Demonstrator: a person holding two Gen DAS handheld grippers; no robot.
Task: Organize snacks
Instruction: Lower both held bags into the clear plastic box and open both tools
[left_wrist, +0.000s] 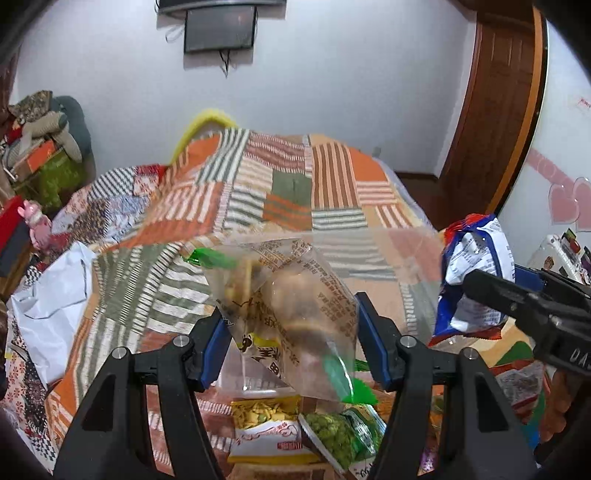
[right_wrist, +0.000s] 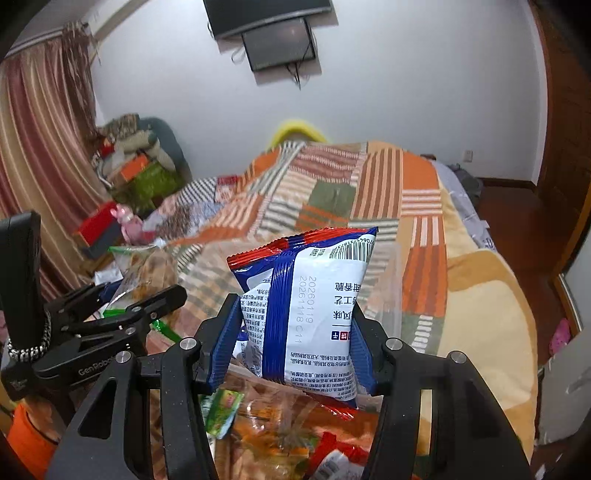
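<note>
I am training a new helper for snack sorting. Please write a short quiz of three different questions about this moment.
1. True or false: the right gripper holds a blue and white packet.
2. What does the left gripper hold? A) a clear bag of snacks B) a drink can C) nothing
3. Fill in: the snacks are held above a bed with a patchwork ______.

Key
1. True; the packet sits between its blue pads.
2. A; the clear bag with green ends is pinched between the pads.
3. Blanket.
</note>
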